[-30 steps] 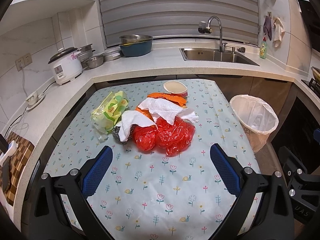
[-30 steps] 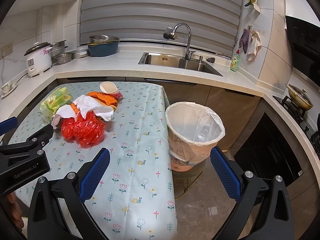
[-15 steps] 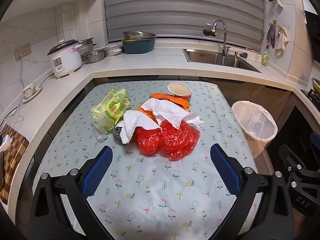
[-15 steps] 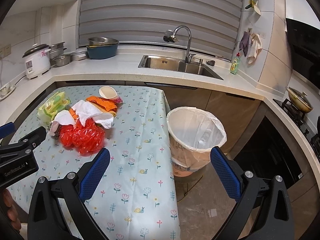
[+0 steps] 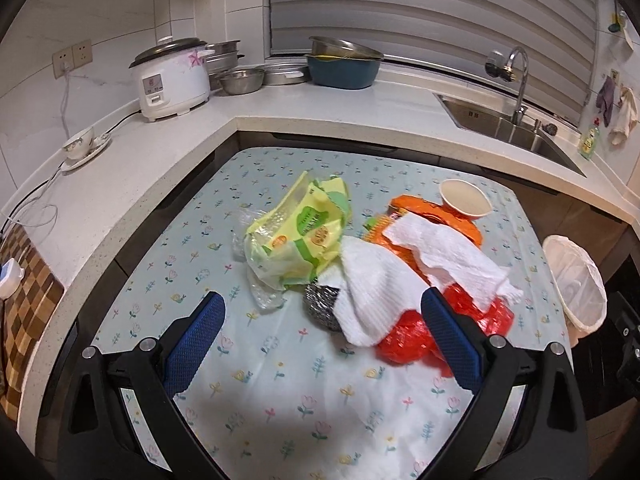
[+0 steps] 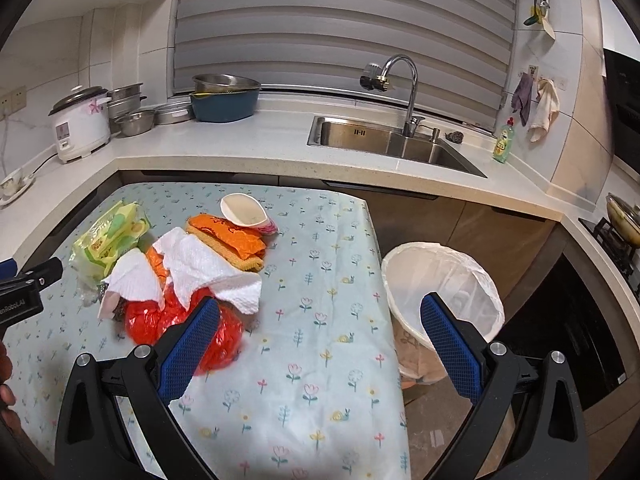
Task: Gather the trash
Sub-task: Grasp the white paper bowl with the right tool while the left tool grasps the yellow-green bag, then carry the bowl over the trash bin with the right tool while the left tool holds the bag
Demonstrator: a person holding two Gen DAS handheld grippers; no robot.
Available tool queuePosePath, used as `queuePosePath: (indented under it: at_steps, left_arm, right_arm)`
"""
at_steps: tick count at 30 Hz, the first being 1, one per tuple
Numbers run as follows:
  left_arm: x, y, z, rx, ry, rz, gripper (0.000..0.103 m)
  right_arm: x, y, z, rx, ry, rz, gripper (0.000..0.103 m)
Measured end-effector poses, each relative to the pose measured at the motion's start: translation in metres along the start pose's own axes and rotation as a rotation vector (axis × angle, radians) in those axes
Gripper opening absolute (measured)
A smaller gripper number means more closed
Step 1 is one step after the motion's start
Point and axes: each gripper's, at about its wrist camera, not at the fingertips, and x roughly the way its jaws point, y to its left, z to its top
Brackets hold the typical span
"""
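A heap of trash lies on the flowered tablecloth (image 5: 280,392): a yellow-green wrapper (image 5: 298,236), white paper towels (image 5: 376,288), a grey scouring ball (image 5: 322,306), a red plastic bag (image 5: 412,332), an orange wrapper (image 5: 436,210) and a paper cup (image 5: 464,198). My left gripper (image 5: 322,320) hovers open just in front of the scouring ball and towels, holding nothing. My right gripper (image 6: 320,322) is open and empty; its left finger overlaps the red plastic bag (image 6: 208,332). The lined trash bin (image 6: 442,296) stands on the floor right of the table.
A white counter wraps around the table's back and left, carrying a rice cooker (image 5: 172,78), metal bowls (image 5: 242,80), a blue basin (image 5: 344,70) and a sink (image 6: 384,142) with tap. A stove with a pan (image 6: 624,220) is at far right. A cup and saucer (image 5: 82,148) sit at left.
Both grippers have moved forward and down toward the trash heap. The left one has also swung leftward, so the heap now lies between its fingers. Both stay open.
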Motion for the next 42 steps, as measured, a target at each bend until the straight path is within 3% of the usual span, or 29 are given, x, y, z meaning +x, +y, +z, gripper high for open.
queuePosePath:
  at_steps: [9,14,17,20,23,25,26,27,29,30,35,42]
  left_arm:
    - [0.078,0.044,0.028,-0.057,0.1,0.019,0.094]
    - [0.113,0.054,0.038,-0.073,0.137,0.001,0.092]
    - [0.13,0.054,0.044,-0.071,0.159,-0.029,0.082]
    - [0.143,0.048,0.047,-0.05,0.176,-0.053,0.069]
    - [0.154,0.041,0.049,-0.026,0.187,-0.07,0.05]
    - [0.156,0.038,0.051,-0.016,0.181,-0.074,0.035]
    - [0.155,0.037,0.052,-0.014,0.174,-0.078,0.031]
    - [0.154,0.036,0.053,-0.011,0.169,-0.082,0.023]
    - [0.15,0.035,0.057,-0.004,0.153,-0.088,0.016]
    - [0.149,0.034,0.059,-0.002,0.147,-0.091,0.01]
    - [0.13,0.022,0.071,0.023,0.09,-0.098,0.009]
    - [0.095,-0.001,0.084,0.042,0.024,-0.144,0.008]
  right_arm:
    - [0.096,0.036,0.048,0.001,0.026,0.037,0.096]
    - [0.146,0.05,0.067,0.004,0.06,0.043,0.089]
    - [0.174,0.057,0.071,-0.007,0.09,0.04,0.083]
    - [0.2,0.06,0.072,-0.006,0.13,0.043,0.071]
    - [0.22,0.061,0.07,-0.002,0.171,0.048,0.06]
    - [0.229,0.06,0.067,-0.002,0.192,0.056,0.044]
    - [0.232,0.06,0.065,-0.001,0.2,0.061,0.04]
    - [0.234,0.06,0.065,0.002,0.206,0.065,0.031]
    - [0.234,0.058,0.064,0.017,0.209,0.082,0.011]
    - [0.233,0.057,0.064,0.023,0.206,0.087,0.009]
    - [0.214,0.045,0.071,0.045,0.156,0.094,0.003]
    - [0.173,0.013,0.081,0.088,0.084,0.072,0.002]
